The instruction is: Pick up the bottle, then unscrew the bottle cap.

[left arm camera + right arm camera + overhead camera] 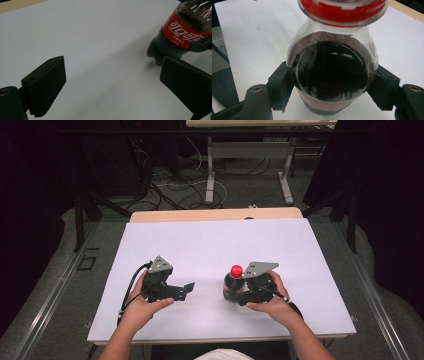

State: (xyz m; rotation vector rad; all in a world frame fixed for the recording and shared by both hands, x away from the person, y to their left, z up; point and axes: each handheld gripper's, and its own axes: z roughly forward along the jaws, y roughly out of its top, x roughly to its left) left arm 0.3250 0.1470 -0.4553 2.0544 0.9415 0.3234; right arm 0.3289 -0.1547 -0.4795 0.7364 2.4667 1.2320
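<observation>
Dark room, cables on the floor at the top of the high view and a second table behind; my bench [150,215] sits mid-frame under a white sheet [210,245], wood edge showing along the far side.

Right tool [239,296] sits right of centre in the high view, gripped by my right hand [272,302]; its jaws are clamped on the cola bottle [233,282], one pad each side of the body at label height. In the right gripper view the bottle [332,72] takes the centre of the frame; red cap [342,8] at the top edge, dark liquid inside, pads pressed on lower left and lower right.

Left tool [186,290] is left of centre in the high view, in my left hand [145,305]; jaws stand wide apart with nothing between, only bare white sheet in the gap. Its jaws point across toward the bottle; the two are apart, not touching.

In the left gripper view the bottle [182,32] is in the upper right corner, tilted; red label and the dark base are visible; the base looks clear of the sheet, but I can't tell for certain.
</observation>
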